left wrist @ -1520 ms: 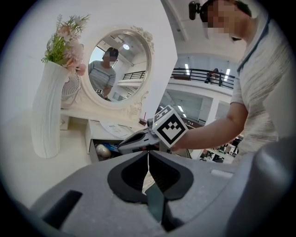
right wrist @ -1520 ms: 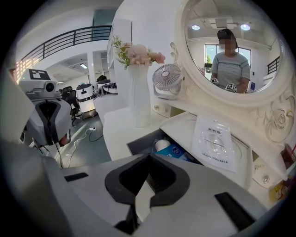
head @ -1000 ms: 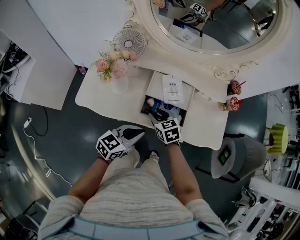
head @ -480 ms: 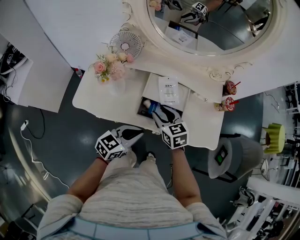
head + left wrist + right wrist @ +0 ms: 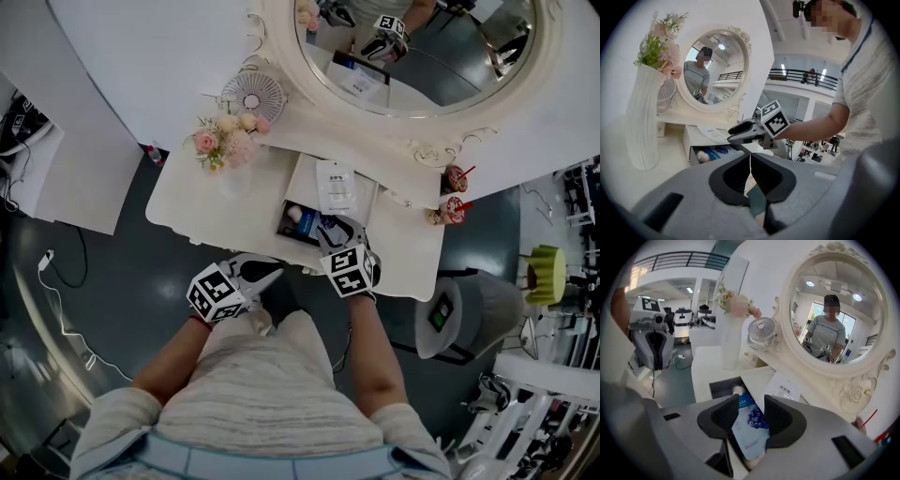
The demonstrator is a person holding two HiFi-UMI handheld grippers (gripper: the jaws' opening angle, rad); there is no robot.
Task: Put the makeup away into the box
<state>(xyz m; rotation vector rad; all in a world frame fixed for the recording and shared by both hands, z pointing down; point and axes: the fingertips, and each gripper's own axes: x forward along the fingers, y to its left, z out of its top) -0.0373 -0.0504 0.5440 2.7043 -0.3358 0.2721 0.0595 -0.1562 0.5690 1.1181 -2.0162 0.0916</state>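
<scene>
While the right gripper (image 5: 336,230) tilts over the drawer (image 5: 720,388) (jaws just opening, empty), left gripper (image 5: 272,274) hovers clenched.

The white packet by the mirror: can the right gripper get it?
Probably yes. The right gripper hangs over the open box; its jaws have just been opening, the blue packet between them ungripped. The white packet lies uncovered just beyond.

Glossy blue sachet (image 5: 750,429), matt white tabletop (image 5: 184,201), ribbed vase (image 5: 642,122), prob. ceramic
</scene>
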